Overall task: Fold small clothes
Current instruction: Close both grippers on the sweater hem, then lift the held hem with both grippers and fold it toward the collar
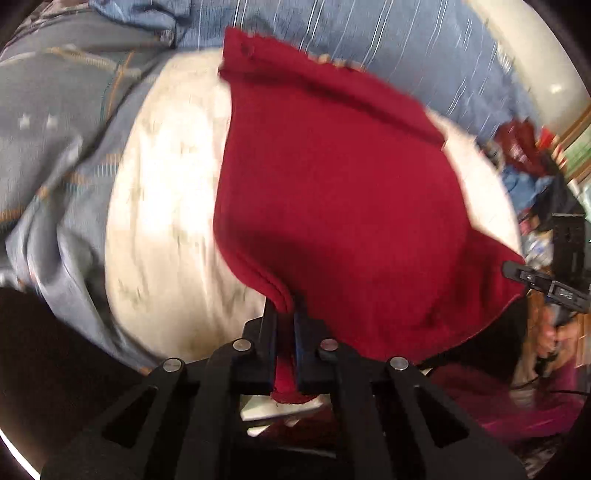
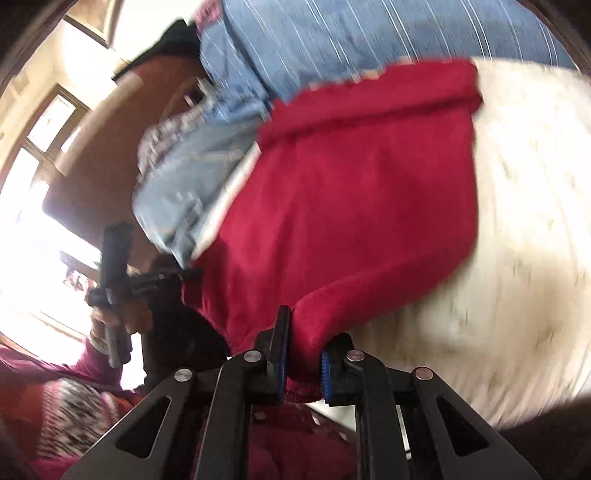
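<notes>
1. Right now both my tongs are clenched on the red garment point(image 1: 332, 192). My left gripper point(image 1: 285, 314) pinches a hemmed edge between its pads; my right gripper point(image 2: 304, 354) bites a thicker bunched corner.
2. Garment hangs stretched between the two tongs, lifted at my end. Its far edge lies ahead of the fingertips on the cream bedcover point(image 1: 166, 206), close to the blue striped cloth point(image 1: 369, 33) beyond.
3. From the left view, my right gripper shows off to the right, at the cloth's other near corner. From the right view, the left one sits off to the left, held in my left hand point(image 2: 118, 317).
4. Judgement: I am mid-fold, carrying the near edge. Frames are blurred, so which way the cloth travels I cannot tell.
5. Next move, I reckon: bring both corners forward together, level, onto the far edge.
6. Keep tension even, or the thick side will slump.
7. Loosen both grips only once the layers lie flat.
</notes>
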{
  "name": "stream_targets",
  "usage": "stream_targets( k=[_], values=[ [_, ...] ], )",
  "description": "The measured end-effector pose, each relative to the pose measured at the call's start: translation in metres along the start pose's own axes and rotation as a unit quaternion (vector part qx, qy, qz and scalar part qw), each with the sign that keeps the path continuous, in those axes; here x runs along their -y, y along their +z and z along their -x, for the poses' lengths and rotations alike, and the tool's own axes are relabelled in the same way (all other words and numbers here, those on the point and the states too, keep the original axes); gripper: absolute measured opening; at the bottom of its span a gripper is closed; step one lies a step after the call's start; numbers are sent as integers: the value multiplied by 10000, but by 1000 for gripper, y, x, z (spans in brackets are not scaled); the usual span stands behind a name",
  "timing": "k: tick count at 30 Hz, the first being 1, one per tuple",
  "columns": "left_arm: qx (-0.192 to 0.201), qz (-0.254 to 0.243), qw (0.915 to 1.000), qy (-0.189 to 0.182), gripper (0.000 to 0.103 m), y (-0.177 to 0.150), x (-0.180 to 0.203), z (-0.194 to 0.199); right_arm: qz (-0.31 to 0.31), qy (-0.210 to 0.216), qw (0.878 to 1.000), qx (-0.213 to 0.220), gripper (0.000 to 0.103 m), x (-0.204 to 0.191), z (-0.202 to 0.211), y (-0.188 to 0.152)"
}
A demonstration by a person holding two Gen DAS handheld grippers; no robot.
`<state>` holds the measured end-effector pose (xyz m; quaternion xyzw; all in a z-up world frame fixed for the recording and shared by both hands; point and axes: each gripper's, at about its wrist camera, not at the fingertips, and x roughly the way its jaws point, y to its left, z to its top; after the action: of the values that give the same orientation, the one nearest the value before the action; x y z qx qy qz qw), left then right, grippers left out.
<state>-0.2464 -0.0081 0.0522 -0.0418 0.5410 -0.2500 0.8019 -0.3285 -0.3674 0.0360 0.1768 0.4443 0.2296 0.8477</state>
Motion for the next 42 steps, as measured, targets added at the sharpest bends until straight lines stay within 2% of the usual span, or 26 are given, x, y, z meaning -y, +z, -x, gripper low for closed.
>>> stream_targets(
  k=[3,7,15,17,23,27,31,34,37,40,41,42],
  values=[
    [342,32,9993,-114,5,28,-2,13,27,47,9991,411,12,-1,11,24],
    [791,-65,9968,64,5,70,2,16,-79,-53,9959,895,12,5,15,62],
    [1475,39,9881,440,5,158,3,-6,-173,-716,9871,1419,12,32,1,141],
    [1481,77,9880,433,5,178,0,-16,-368,-713,9859,1467,12,48,-6,162],
    [1384,176,9884,593,4,225,-7,-54,-422,-1079,9826,1454,12,75,-33,209],
    [1412,332,9877,584,4,254,-13,-66,-604,-1134,9814,1427,12,95,-50,234],
    [1461,357,9857,765,5,281,-17,-80,-831,-1167,9785,1484,12,122,-67,259],
    [1284,579,9872,743,5,298,-28,-102,-1099,-1233,9774,1320,17,147,-87,274],
    [1128,746,9887,652,6,303,-38,-120,-1002,-1334,9790,1175,20,152,-92,281],
    [1141,736,9895,500,11,303,-40,-121,-1036,-1131,9788,1361,28,148,-79,278],
    [1157,674,9901,429,20,302,-38,-118,-1013,-1063,9788,1426,36,145,-74,276],
    [1175,629,9904,375,38,302,-37,-116,-986,-1071,9783,1474,55,143,-70,276]
  ],
)
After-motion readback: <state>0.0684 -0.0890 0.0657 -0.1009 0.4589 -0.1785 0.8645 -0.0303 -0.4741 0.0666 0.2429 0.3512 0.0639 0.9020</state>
